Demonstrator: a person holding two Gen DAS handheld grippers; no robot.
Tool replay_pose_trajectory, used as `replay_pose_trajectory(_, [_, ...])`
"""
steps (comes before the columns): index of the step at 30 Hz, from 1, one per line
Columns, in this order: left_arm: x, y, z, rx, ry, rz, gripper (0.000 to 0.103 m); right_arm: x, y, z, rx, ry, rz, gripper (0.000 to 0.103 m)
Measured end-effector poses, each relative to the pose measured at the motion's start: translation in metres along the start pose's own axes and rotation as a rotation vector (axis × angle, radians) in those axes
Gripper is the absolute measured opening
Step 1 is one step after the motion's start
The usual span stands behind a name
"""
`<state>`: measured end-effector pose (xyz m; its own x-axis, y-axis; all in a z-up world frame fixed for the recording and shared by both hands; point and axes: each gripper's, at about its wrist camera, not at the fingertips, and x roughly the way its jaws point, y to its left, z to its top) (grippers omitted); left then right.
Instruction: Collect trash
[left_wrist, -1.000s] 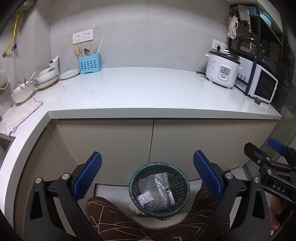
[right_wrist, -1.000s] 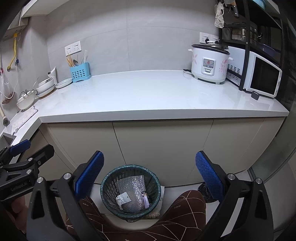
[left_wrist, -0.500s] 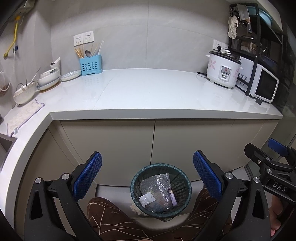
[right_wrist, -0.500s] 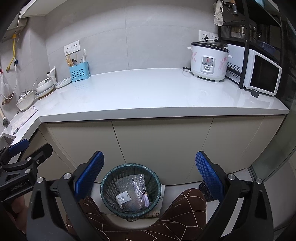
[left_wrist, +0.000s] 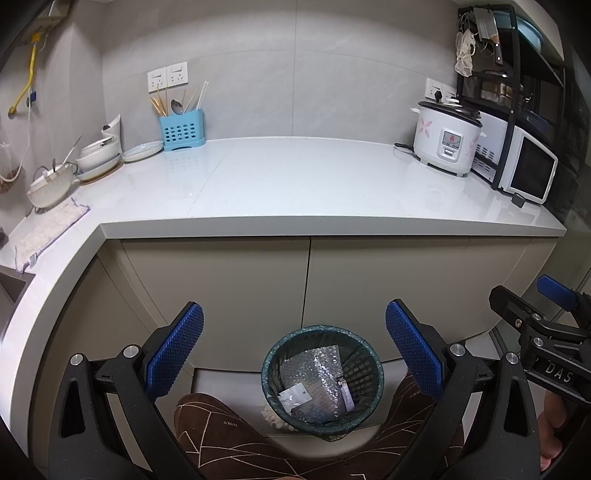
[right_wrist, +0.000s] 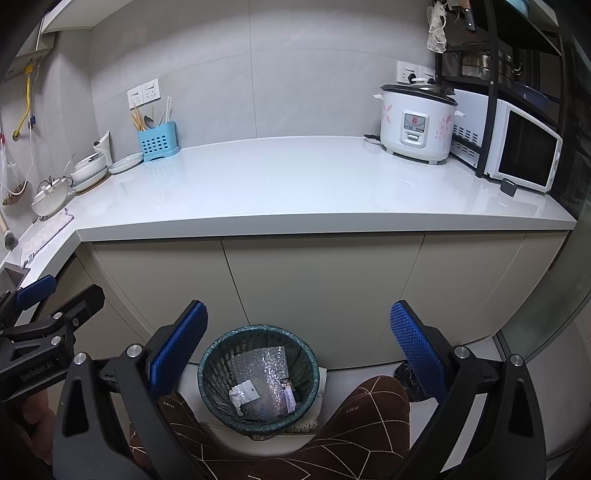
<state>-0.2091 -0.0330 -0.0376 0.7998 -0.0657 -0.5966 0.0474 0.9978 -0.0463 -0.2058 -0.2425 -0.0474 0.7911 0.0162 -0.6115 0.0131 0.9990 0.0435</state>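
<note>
Both units — the left gripper (left_wrist: 293, 345) and the right gripper (right_wrist: 299, 345) — stand with fingers spread wide, holding nothing. The waste basket (left_wrist: 364, 347) sits on the floor against the cabinet (left_wrist: 229, 280), containing bubble wrap (left_wrist: 319, 373) (plus small paper scraps).

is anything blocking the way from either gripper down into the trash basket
Nothing visible does. The left gripper and right gripper are both open and empty above the trash basket, whose mouth is uncovered. The person's knees flank it without covering the opening.
</note>
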Motion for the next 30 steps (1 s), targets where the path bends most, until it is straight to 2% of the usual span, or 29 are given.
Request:
replay_pose_trajectory(5, [-0.0011,0.0029,-0.0006,0.000,-0.006,-0.001,0.097,0.0003,-0.0004,-0.0006,0.000,0.001,0.001,0.095])
replay_pose_trajectory(9, [0.0007,0.0050,0.0006,-0.009,0.011,-0.036,0.097,-0.0001,0.0005,-0.0003,-0.002,0.000,-0.001,0.095])
replay_pose_trajectory(30, [-0.0002,-0.0004,0.0002,0.010,-0.005,0.002,0.097,-0.0016,0.0022,-0.0002,-0.007,-0.001,-0.002,0.095])
